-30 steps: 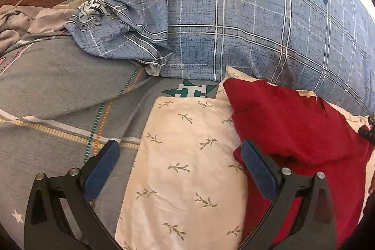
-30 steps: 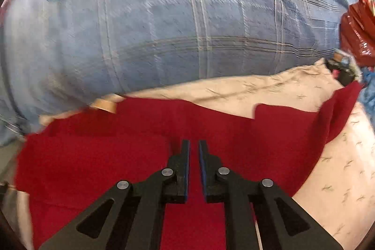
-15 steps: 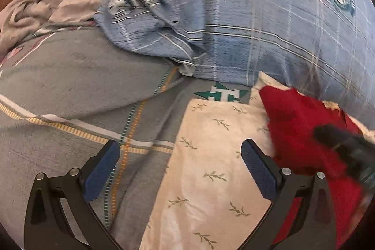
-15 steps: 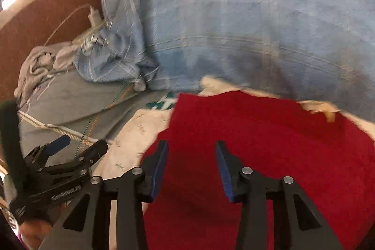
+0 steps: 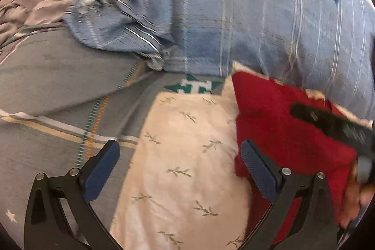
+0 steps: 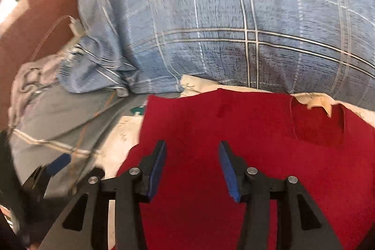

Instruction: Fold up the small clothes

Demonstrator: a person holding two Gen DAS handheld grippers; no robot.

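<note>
R wrist: right gripper (image 6: 192, 168) jaws part-open, empty, over red garment (image 6: 257, 137) | left gripper (image 5: 179, 170) jaws wide, empty

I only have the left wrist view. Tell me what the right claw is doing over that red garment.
Observer: The right claw is open, and only the red garment shows between its pads; nothing is gripped.
Operator: Report the garment's far edge; mine is blurred.
Observer: A neck opening shows at its far right, with the leaf-print cream cloth visible through it.
Operator: Say what lies past that.
Observer: The blue plaid pillow sits right behind the garment's far edge.
</note>
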